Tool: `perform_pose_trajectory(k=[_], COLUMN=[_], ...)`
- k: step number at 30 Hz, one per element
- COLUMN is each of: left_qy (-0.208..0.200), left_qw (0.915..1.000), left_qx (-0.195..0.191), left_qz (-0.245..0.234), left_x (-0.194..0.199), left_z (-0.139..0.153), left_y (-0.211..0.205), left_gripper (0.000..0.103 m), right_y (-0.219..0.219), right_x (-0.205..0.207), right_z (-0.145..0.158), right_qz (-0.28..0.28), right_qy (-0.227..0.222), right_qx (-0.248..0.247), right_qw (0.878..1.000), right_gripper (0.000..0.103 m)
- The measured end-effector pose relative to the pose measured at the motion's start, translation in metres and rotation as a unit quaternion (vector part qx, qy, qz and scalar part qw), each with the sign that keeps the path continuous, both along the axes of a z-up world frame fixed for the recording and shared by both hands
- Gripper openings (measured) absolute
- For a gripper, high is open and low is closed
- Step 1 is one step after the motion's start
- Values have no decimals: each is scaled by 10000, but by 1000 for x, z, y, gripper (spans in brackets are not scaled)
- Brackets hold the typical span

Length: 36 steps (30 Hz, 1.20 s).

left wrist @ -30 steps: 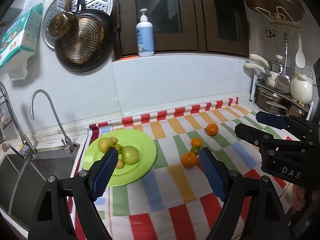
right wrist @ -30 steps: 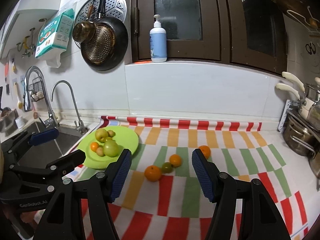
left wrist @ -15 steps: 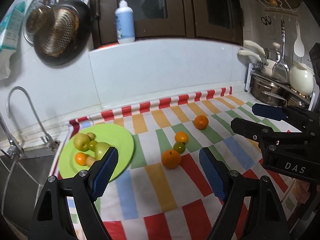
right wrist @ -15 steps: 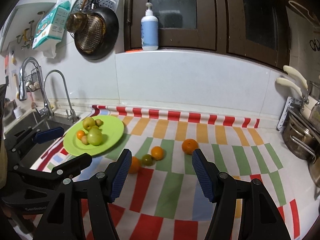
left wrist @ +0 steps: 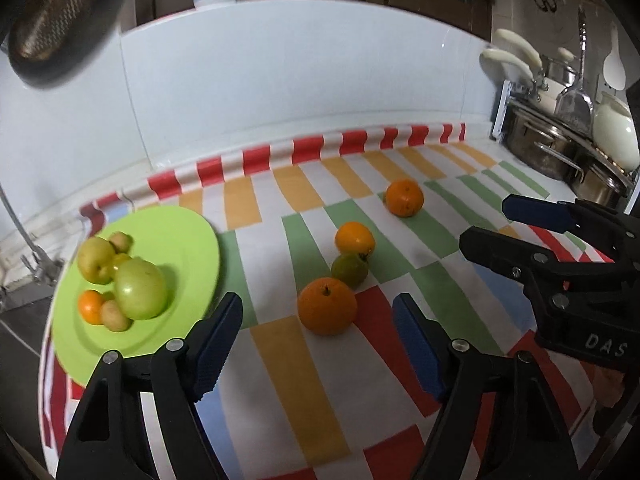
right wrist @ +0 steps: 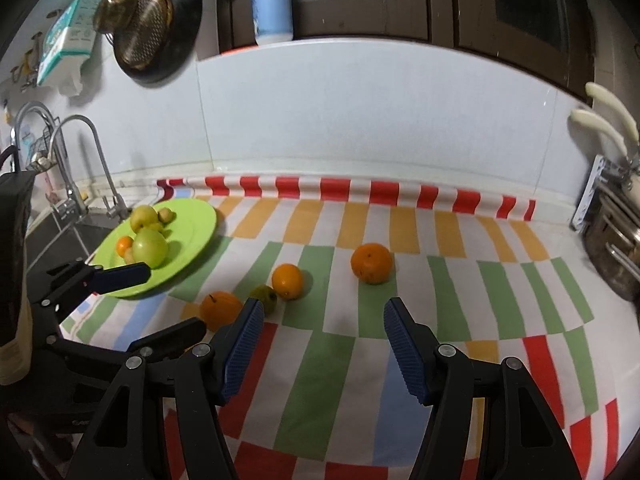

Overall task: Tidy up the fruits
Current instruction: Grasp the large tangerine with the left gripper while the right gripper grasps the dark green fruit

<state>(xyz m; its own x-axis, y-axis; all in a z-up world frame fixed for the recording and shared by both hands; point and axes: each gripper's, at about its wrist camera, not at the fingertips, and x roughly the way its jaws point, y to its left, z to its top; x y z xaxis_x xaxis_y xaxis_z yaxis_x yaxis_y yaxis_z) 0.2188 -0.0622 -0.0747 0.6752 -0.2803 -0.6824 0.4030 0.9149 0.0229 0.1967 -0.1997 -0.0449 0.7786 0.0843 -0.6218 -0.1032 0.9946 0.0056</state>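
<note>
Striped in red, orange, green and blue, a cloth (left wrist: 280,360) covers the kitchen counter, with a green plate (left wrist: 180,240) at its left end holding two green apples, a small orange and what look like a few small brownish fruits, blurred here. Four fruits lie loose on the cloth: a large orange (left wrist: 327,311), touching a small green fruit (left wrist: 349,269), then a second orange (left wrist: 355,237) and a third orange (left wrist: 404,197) apart. The left gripper (left wrist: 318,344) hovers before the large orange, its jaws closing with nothing between them, while the right gripper (right wrist: 322,346) stands parted and empty.
</note>
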Motion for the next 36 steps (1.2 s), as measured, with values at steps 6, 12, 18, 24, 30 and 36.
perform_pose_trajectory(k=[6, 12, 18, 24, 30, 36], left_qy=[358, 480, 570, 422, 169, 102], left_qw=[9993, 9987, 9980, 9991, 9989, 9969], left_qx=[-94, -63, -143, -93, 125, 152], left_qz=[-99, -156, -248, 22, 413, 767], left_x=[19, 31, 34, 31, 26, 27], left_z=[-18, -27, -30, -20, -8, -3], left_y=[-5, -11, -10, 4, 25, 44], left_gripper=[64, 51, 41, 41, 41, 41], right_y=[-2, -6, -6, 1, 15, 32], right_x=[14, 22, 27, 31, 39, 50], right_z=[-19, -30, -34, -34, -36, -42], right_qz=[-60, -131, -121, -16, 145, 317], right_qy=[255, 387, 467, 462, 481, 532], right_qx=[26, 66, 137, 206, 328, 482], right_qw=[9997, 9991, 9987, 9987, 9982, 9969], right_gripper=[63, 63, 63, 63, 63, 61])
